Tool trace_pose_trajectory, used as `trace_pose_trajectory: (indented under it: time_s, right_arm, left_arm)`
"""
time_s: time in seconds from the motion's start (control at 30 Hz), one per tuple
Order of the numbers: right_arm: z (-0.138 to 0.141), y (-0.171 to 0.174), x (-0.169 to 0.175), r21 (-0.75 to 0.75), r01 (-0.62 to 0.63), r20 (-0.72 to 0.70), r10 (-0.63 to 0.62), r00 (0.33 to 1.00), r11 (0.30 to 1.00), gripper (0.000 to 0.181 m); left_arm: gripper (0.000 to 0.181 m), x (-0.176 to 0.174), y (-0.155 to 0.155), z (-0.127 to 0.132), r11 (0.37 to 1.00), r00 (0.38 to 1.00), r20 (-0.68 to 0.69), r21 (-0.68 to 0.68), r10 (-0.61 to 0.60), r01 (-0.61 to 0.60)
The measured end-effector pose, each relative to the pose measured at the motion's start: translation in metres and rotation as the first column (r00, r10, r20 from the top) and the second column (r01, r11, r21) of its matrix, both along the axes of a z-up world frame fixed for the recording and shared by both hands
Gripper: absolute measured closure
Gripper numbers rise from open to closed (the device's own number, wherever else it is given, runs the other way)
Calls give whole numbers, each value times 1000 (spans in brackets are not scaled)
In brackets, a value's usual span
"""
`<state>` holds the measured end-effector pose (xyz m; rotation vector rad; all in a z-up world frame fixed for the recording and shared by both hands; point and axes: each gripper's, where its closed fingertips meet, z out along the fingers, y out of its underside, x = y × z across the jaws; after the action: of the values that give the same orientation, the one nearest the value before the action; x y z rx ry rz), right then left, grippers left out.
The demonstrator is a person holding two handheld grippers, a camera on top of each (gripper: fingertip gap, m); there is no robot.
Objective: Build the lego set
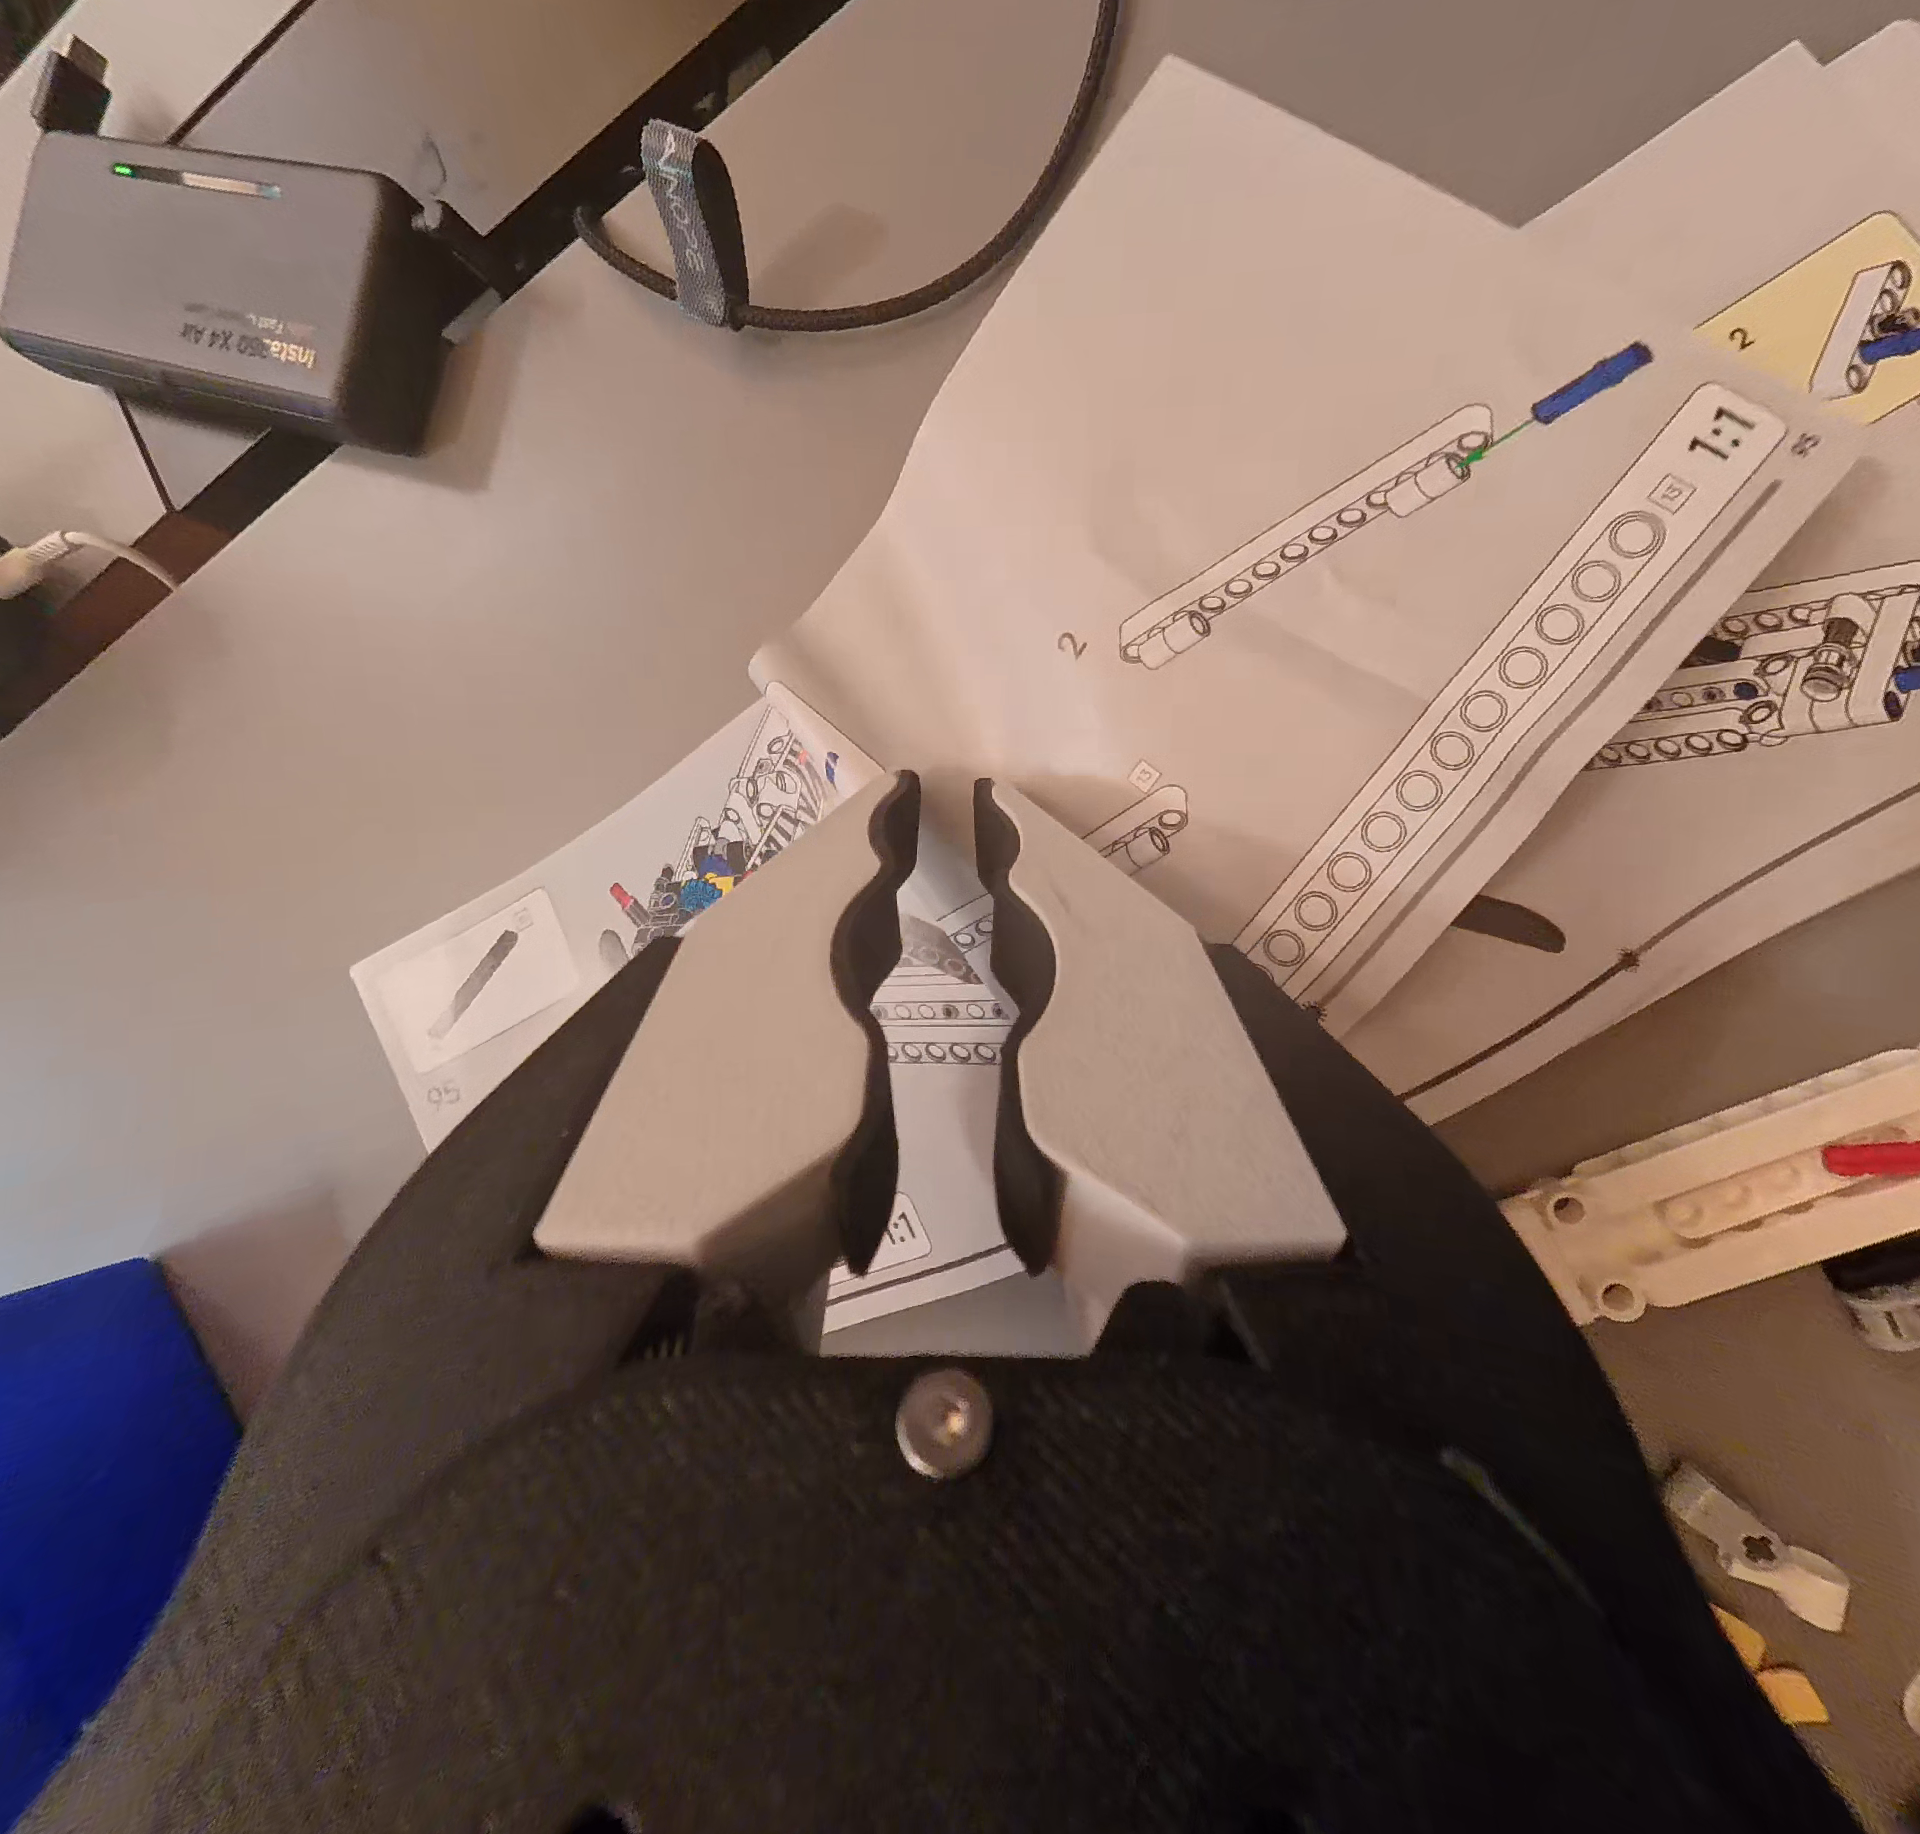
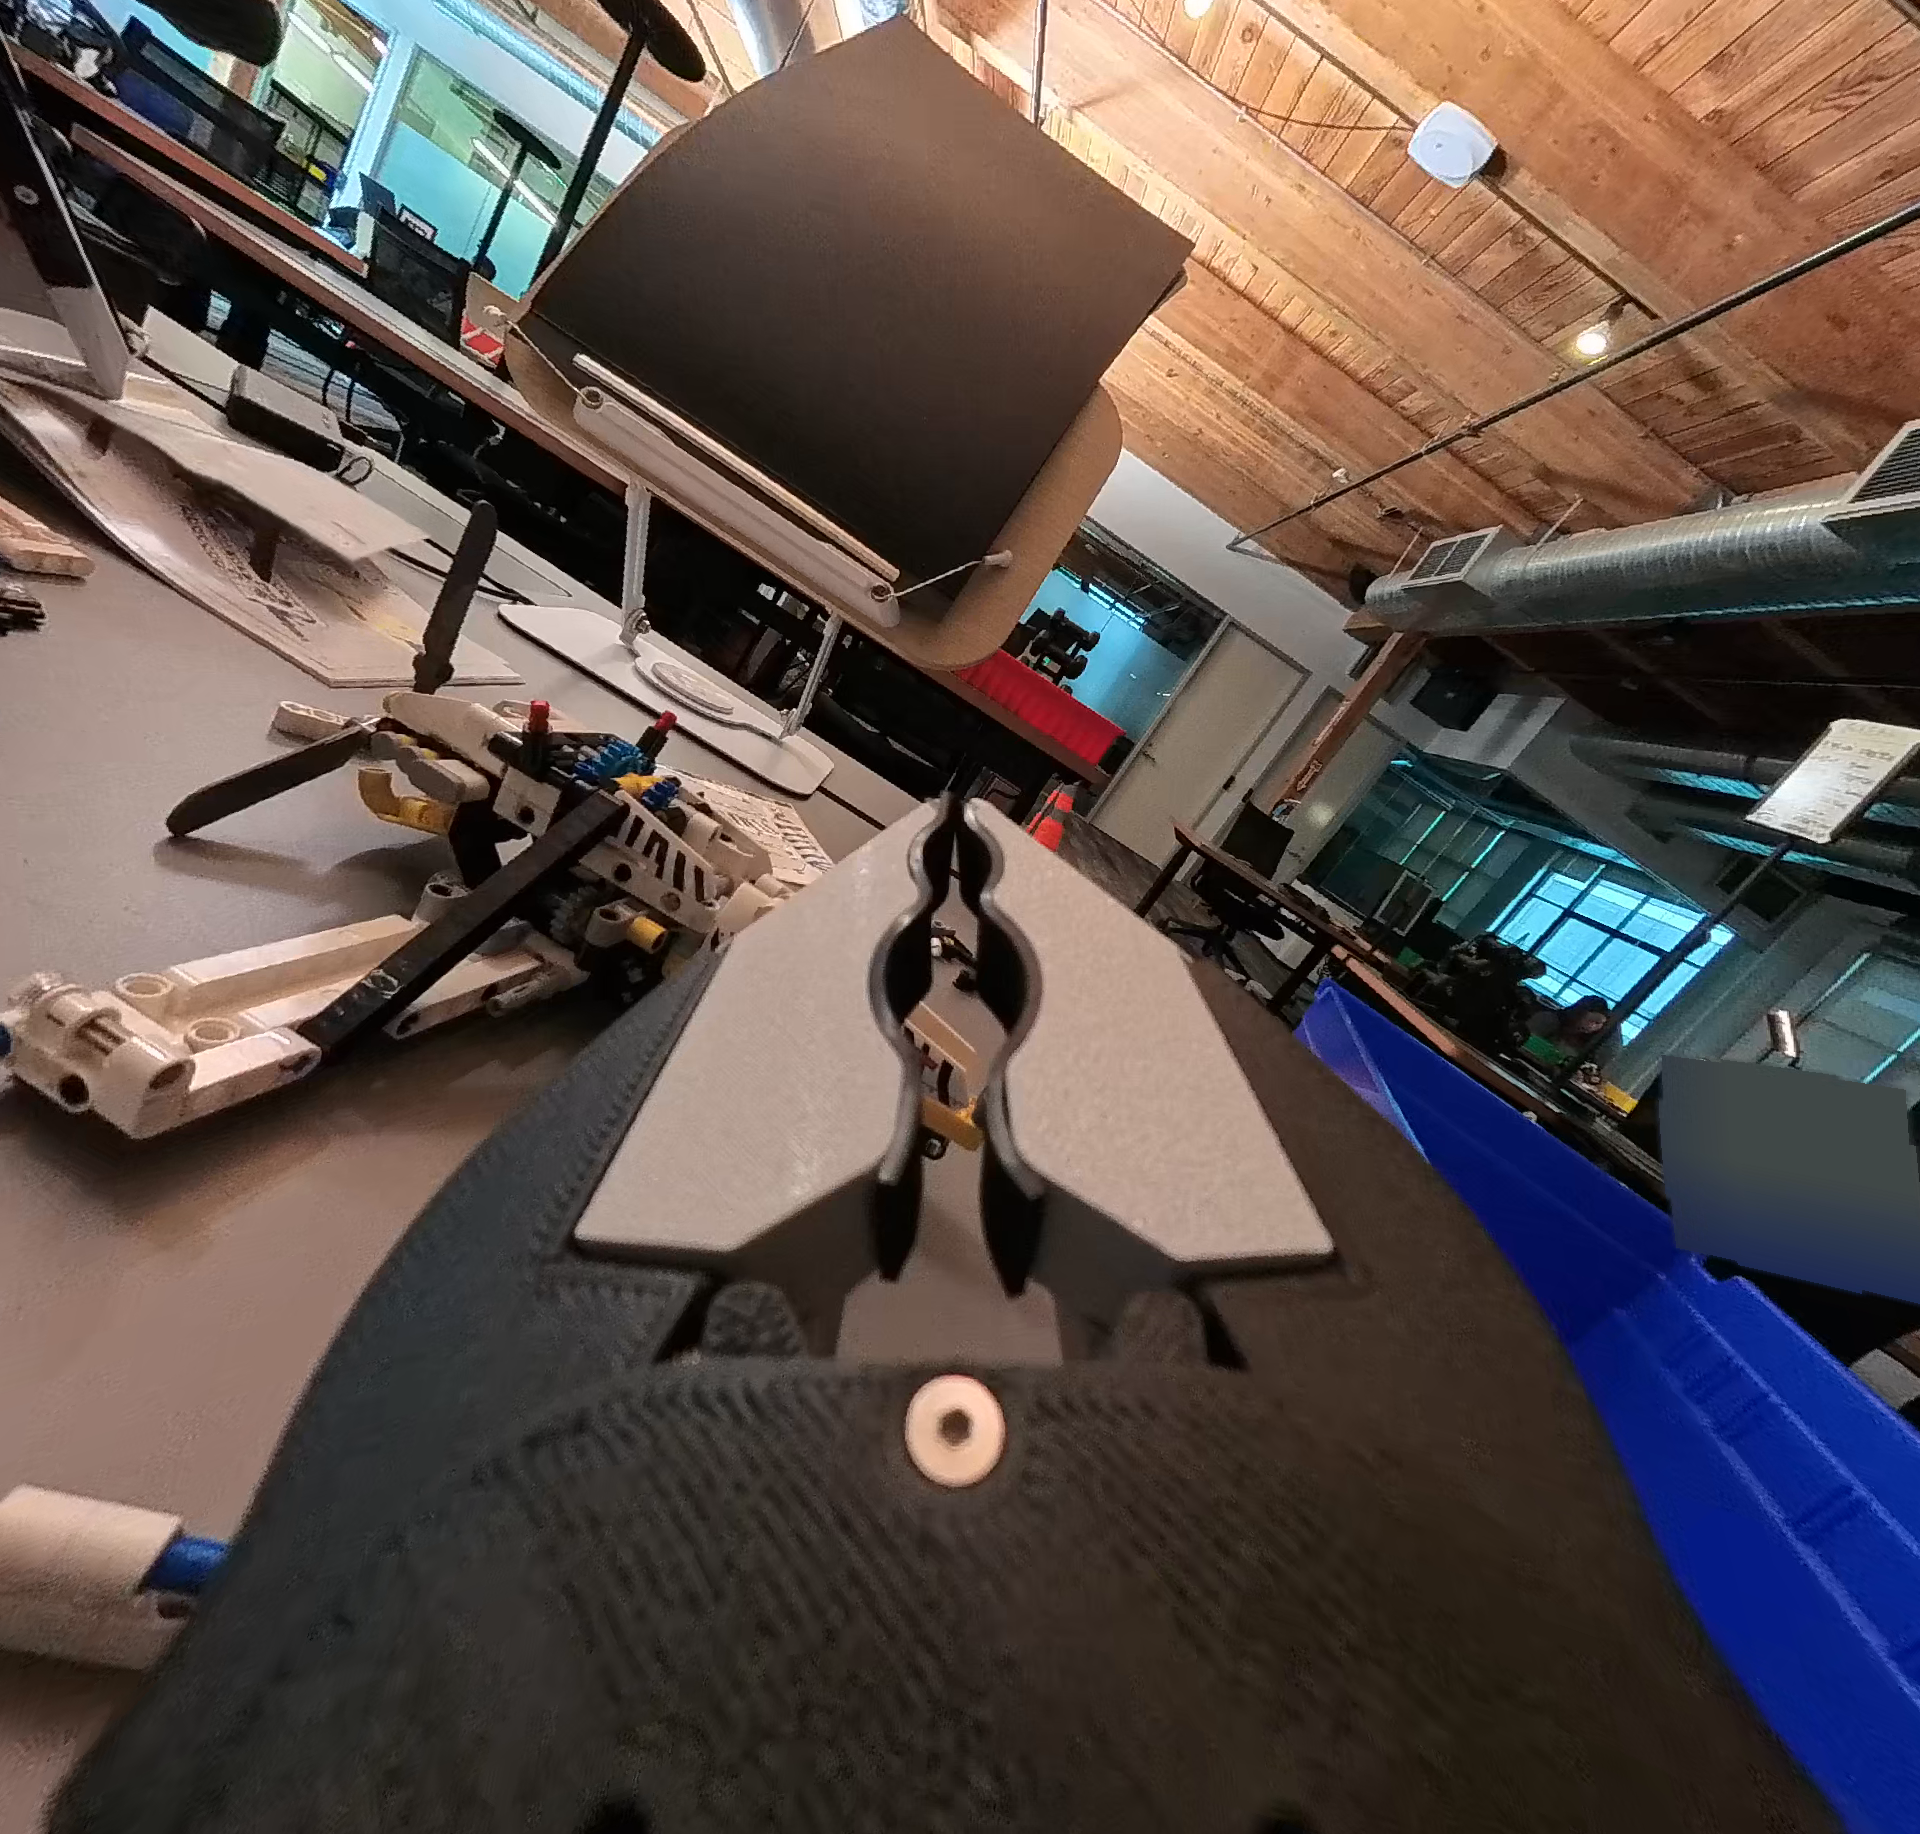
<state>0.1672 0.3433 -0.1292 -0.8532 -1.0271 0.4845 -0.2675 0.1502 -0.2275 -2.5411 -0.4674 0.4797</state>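
Two claws are in use, and neither one carries a part at this moment. The left claw (image 1: 945,797) hangs over the instruction sheets (image 1: 1299,558) on the grey desk (image 1: 364,745); its jaws stand slightly apart at the tips, with only paper visible in the gap. The right claw (image 2: 953,816) points up and away from the desk, toward a black board on a stand (image 2: 862,330), and its tips are pressed together or almost so, with nothing clearly pinched between them.

The half-built lego model (image 2: 499,849), white with black, yellow and blue parts, lies on the desk to the left of the right claw, well apart from it. A white beam piece (image 1: 1704,1202) with a red pin (image 1: 1870,1158) lies at the right edge of the left view, just beside the papers, and a small white connector (image 1: 1756,1550) is nearer to the claw body.

I think several things may go wrong from here. The sheets overlap loosely and one is curved, so a claw that comes down on them can drag or crumple the page. The right claw does not look at the model, so a blind move down may knock the long black blades (image 2: 270,776) or push the model across the desk. The blue bin (image 2: 1662,1369) is just beside the right claw and may be hit by a turn. Small loose parts can also roll away if they are touched.
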Motion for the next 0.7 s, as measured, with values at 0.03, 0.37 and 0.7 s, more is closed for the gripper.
trace_pose_trajectory:
  time_s: [0.03,0.37,0.7]
  right_arm:
    - [0,0,0,0,0,0,0,1000,1000,181]
    - [0,-1,-1,2,-2,1,2,1000,1000,181]
    - [-1,-1,-3,4,2,7,-2,1000,1000,181]
  left_arm:
    - [170,0,-1,0,1000,1000,1,-1,2,-2]
    - [168,-16,-18,4,996,997,-14,44,78,-77]
    - [151,44,34,75,844,972,-48,488,-229,223]
